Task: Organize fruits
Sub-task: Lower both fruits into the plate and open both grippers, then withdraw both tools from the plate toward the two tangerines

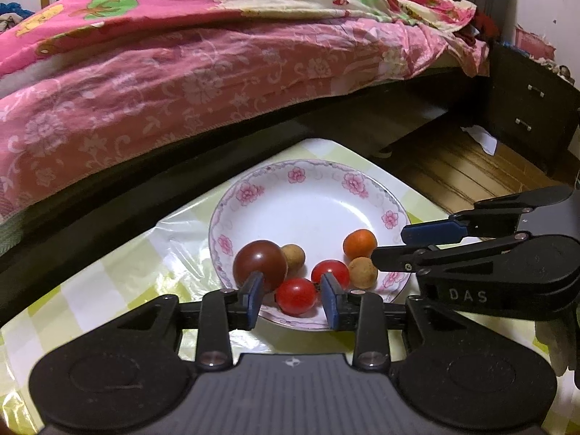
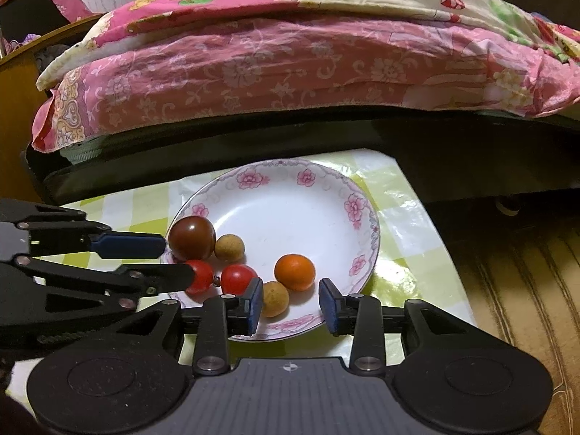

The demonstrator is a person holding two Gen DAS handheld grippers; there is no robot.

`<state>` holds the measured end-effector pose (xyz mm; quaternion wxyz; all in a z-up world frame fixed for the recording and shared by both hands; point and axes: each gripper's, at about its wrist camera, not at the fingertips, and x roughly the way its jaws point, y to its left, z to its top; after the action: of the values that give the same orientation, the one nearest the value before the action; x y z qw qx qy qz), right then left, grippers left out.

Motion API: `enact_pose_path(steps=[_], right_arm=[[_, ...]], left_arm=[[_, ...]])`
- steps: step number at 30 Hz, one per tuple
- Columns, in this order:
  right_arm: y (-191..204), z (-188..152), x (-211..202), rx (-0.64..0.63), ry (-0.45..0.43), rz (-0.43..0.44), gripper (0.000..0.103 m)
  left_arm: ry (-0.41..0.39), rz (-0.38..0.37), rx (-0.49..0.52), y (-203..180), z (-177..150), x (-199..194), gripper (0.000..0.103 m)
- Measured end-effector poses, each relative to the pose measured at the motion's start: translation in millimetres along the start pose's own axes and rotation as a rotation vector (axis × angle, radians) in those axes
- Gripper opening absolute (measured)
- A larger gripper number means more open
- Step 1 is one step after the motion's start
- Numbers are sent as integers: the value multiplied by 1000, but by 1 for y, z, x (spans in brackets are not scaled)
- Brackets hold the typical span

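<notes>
A white plate with a pink floral rim holds a dark red tomato, two red cherry tomatoes, a small orange and two tan longans. My left gripper is open around the nearer cherry tomato, with slim gaps at both pads. My right gripper is open over the plate's near rim. A longan lies between its fingers, close to the left pad.
The plate sits on a table with a green-checked plastic cloth. A bed with pink floral covers and a dark frame runs close behind. A dark nightstand and wood floor lie beyond the table's right corner.
</notes>
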<state>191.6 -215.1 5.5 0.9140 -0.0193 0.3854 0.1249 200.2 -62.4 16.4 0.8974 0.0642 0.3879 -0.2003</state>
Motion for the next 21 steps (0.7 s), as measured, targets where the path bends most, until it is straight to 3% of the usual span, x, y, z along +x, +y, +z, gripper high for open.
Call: enact_pose_path(steps=[11,21], right_arm=[[9,-4,-11,-12,-3,27,32],[37,-24,-25,-78,40,128,32]], left_arm=[[2,0,13,5,-9,-21,43],[82,-56,10,22,-35,-42,48]])
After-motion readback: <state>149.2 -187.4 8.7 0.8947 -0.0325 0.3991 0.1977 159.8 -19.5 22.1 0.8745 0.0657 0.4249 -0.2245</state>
